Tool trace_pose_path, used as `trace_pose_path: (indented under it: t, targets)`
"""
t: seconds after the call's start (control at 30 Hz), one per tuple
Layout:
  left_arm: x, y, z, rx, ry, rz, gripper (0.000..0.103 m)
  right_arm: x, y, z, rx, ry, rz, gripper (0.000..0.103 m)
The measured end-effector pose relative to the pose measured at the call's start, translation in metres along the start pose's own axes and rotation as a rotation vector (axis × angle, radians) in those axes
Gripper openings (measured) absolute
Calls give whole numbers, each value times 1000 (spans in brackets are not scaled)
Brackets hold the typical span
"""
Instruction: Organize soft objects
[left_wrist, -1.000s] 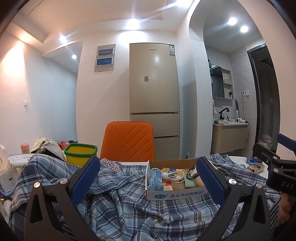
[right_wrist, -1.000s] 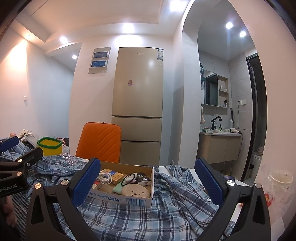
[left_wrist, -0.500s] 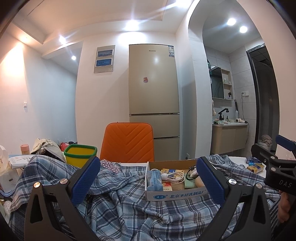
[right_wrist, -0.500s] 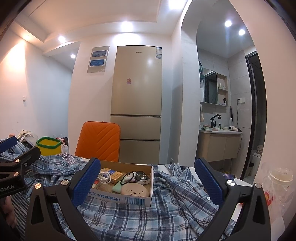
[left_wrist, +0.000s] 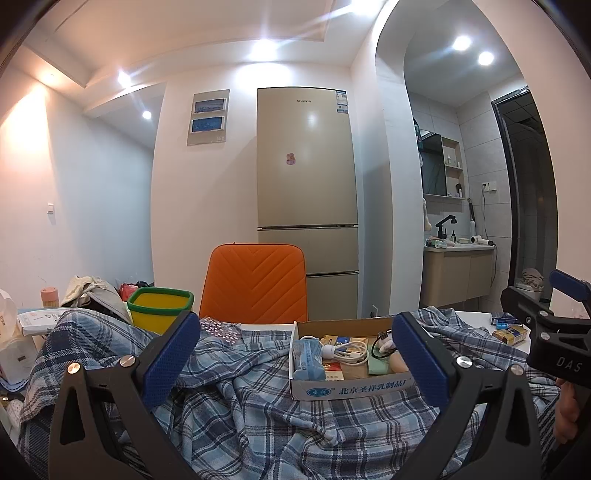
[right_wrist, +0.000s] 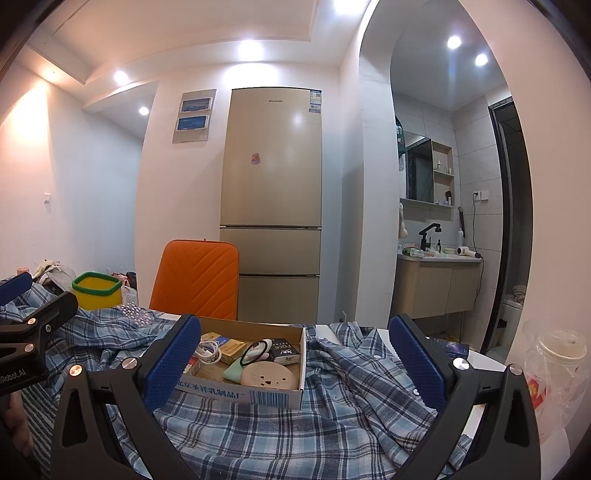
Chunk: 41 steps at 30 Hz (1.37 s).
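Both claws hover with jaws spread wide and empty, likely lining up for a first grab. The plaid shirt (left_wrist: 236, 417) lies crumpled across the tabletop directly under and ahead of the left claw (left_wrist: 295, 358) and the right claw (right_wrist: 293, 360). A cardboard box (right_wrist: 258, 397) of small items sits on the shirt, pinning it, just beyond the claws.

Both tongs look alike: the left tongs (left_wrist: 295, 354) and the right tongs (right_wrist: 293, 354) have black angular frames with triangular cut-outs, silver screws and textured blue pads (left_wrist: 170, 358). White lettering marks their sides, "DAS" on the right pair.
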<state>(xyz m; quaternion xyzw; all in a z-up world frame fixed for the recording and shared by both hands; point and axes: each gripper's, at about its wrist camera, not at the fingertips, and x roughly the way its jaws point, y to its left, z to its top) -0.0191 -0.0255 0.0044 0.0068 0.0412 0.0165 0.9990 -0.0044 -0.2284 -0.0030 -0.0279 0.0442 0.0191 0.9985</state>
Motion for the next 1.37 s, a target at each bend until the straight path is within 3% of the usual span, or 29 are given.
trace_pose_path:
  t: [1.37]
  targets:
    - [5, -4, -3, 11, 22, -5, 103, 1, 1, -1, -2, 12, 2, 103]
